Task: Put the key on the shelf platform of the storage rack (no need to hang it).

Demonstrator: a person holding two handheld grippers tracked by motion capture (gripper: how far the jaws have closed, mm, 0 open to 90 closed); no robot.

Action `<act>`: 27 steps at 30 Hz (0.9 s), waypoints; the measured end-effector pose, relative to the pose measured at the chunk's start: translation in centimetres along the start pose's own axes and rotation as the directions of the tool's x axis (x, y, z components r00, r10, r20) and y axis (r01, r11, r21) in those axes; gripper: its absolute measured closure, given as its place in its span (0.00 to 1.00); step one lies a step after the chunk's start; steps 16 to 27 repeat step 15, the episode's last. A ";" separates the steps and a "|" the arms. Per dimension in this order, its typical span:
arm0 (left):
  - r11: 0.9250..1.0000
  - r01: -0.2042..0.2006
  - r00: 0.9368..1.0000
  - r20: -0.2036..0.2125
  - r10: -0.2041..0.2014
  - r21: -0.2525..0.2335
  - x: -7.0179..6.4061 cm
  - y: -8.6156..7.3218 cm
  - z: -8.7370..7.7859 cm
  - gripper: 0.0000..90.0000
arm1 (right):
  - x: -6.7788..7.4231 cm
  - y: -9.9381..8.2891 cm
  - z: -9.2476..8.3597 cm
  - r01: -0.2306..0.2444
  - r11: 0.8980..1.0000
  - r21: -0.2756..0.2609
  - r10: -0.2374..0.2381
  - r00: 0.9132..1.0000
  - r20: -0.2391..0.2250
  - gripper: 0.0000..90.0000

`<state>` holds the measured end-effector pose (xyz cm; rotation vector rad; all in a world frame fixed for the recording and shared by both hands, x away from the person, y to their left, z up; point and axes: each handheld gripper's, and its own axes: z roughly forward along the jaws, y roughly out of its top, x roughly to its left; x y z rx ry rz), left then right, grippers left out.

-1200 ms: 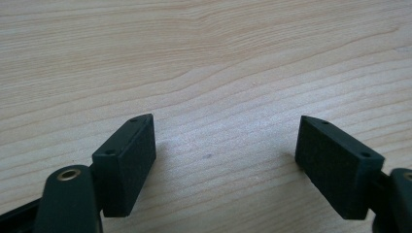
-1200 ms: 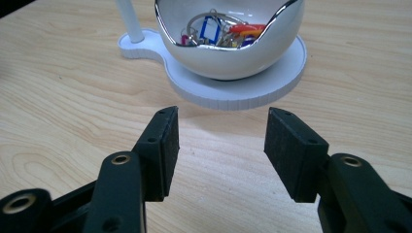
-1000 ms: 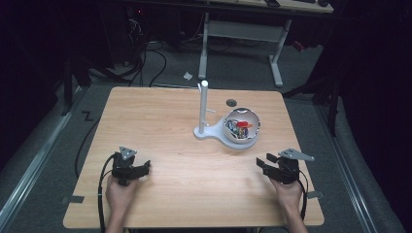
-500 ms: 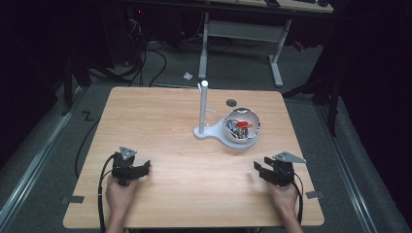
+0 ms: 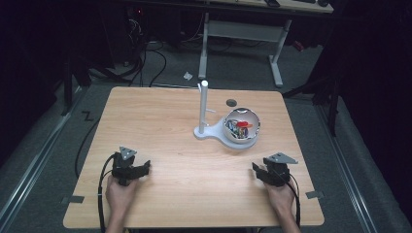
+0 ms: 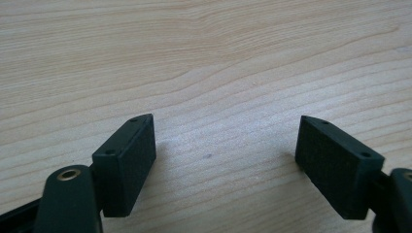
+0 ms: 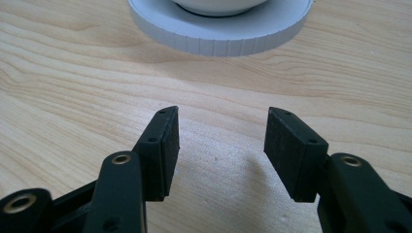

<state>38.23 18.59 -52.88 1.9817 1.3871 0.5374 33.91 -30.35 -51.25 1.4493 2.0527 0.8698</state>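
A white bowl (image 5: 241,125) with several small coloured items inside sits on a white round base (image 5: 243,142) right of the table's centre; a white upright post (image 5: 203,104) rises from the same stand. My left gripper (image 5: 144,168) rests low on the wood near the front left, held by a hand, jaws wide apart and empty (image 6: 226,160). My right gripper (image 5: 256,170) sits near the front right, open and empty (image 7: 221,145), pointing at the ridged rim of the white base (image 7: 218,43) just ahead.
The wooden table (image 5: 160,126) has a small dark hole (image 5: 231,102) near its far edge. Cables (image 5: 100,194) trail from both grippers toward the front edge. Desk legs and loose cables stand on the dark floor behind.
The right gripper has drawn back toward the front edge and a little left. The left gripper has stayed put.
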 end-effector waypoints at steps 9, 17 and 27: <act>1.000 0.000 1.000 0.001 0.000 0.000 0.0 0.0 0.0 0.26 | -0.3 -0.1 0.7 -0.021 0.999 0.039 0.021 1.000 -0.012 0.49; 1.000 0.001 1.000 0.000 -0.001 0.000 0.0 0.0 0.0 0.26 | -0.3 -0.1 0.7 -0.011 0.999 0.040 0.011 1.000 -0.005 0.48; 1.000 0.001 1.000 0.000 -0.001 0.000 0.0 0.0 0.0 0.26 | -0.3 -0.1 0.7 -0.011 0.999 0.040 0.011 1.000 -0.005 0.48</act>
